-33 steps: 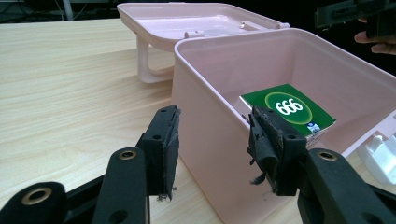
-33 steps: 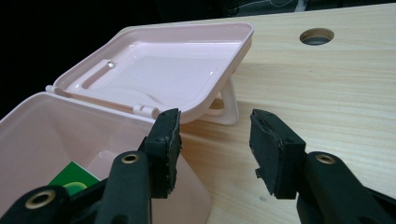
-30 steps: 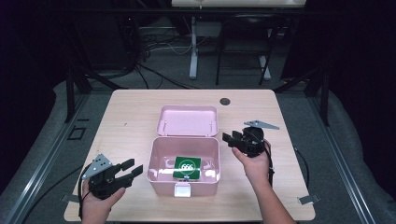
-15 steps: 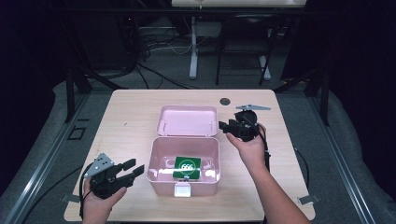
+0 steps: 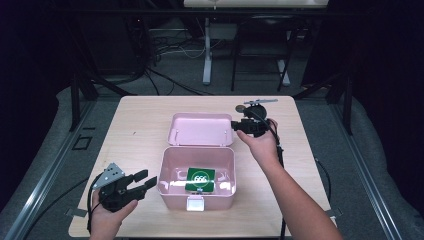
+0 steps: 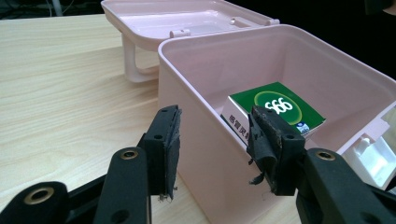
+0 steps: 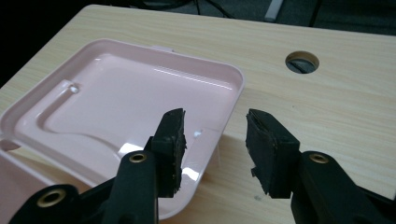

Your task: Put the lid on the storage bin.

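A pink plastic box (image 5: pixel 175 172) sits open near the middle of the light wooden table (image 5: pixel 140 125), its hinged lid (image 5: pixel 200 129) folded back flat on the far side with the inside facing up. Inside the box, toward its near right, lies a green carton (image 5: pixel 201 178) with a white round mark and printing on top (the small print on its side is too fine to read). A white latch (image 5: pixel 195 202) hangs at the front wall of the box. The left tool (image 5: pixel 142 181) is held low over the near left part of the table, just beside the box's left wall, its jaws parted and holding nothing; in the left gripper view the left tool (image 6: pixel 212 149) frames the near corner of the box wall (image 6: pixel 205 126) between its pads, with the carton (image 6: pixel 275 109) beyond. The right tool (image 5: pixel 237 126) is at the lid's right edge; in the right gripper view the right tool (image 7: pixel 215 149) has its jaws spread apart and empty, the lid's corner (image 7: pixel 219 116) lying just under and between them, whether touching cannot be told. Beyond it a round hole (image 7: pixel 302 62) is cut in the table.
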Available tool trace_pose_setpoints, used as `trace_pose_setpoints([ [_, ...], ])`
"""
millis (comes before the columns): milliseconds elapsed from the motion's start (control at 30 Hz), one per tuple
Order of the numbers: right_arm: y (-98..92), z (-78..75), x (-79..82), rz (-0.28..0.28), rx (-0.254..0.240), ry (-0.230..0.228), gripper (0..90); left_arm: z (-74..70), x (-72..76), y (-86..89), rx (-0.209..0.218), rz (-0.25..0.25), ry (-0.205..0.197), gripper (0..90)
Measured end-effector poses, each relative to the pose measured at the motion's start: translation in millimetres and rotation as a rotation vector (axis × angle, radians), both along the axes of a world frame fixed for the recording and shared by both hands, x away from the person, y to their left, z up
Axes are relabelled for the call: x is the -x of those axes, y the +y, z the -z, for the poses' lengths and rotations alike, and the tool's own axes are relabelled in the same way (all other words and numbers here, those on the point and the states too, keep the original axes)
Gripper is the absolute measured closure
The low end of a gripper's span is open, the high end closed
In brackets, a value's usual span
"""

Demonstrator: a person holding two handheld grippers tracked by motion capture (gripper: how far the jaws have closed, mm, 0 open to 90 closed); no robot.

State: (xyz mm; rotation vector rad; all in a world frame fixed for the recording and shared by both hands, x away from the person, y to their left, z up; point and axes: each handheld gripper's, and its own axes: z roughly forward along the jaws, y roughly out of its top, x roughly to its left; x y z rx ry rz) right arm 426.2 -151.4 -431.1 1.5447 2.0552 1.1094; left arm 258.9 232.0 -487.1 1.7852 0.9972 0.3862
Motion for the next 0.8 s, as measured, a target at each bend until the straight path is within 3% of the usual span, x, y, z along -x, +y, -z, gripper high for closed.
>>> trace_pose_setpoints([
  [33, 0.0, 0.0, 0.0, 0.0, 0.0, 0.0, 57.3, 0.0, 0.0, 0.0, 0.0, 0.0, 0.0, 52.9],
  [100, -1.9, 3.6, -10.2, 0.024, -0.011, 0.045, 57.5, 0.0, -0.5, -0.6, -0.003, 0.002, 0.006, 52.1],
  [367, -6.1, 18.5, -29.3, 0.043, -0.032, 0.079, 51.4, -0.1, -2.9, -3.5, -0.003, 0.004, 0.007, 51.4],
  [633, 2.9, 28.4, -39.0, 0.021, 0.021, 0.09, 54.2, 0.5, -4.3, -9.9, -0.019, 0.026, 0.005, 51.6],
  [800, 10.6, 30.6, -41.9, 0.014, 0.036, 0.069, 50.0, -0.1, -4.3, -12.2, -0.015, 0.023, 0.007, 51.9],
])
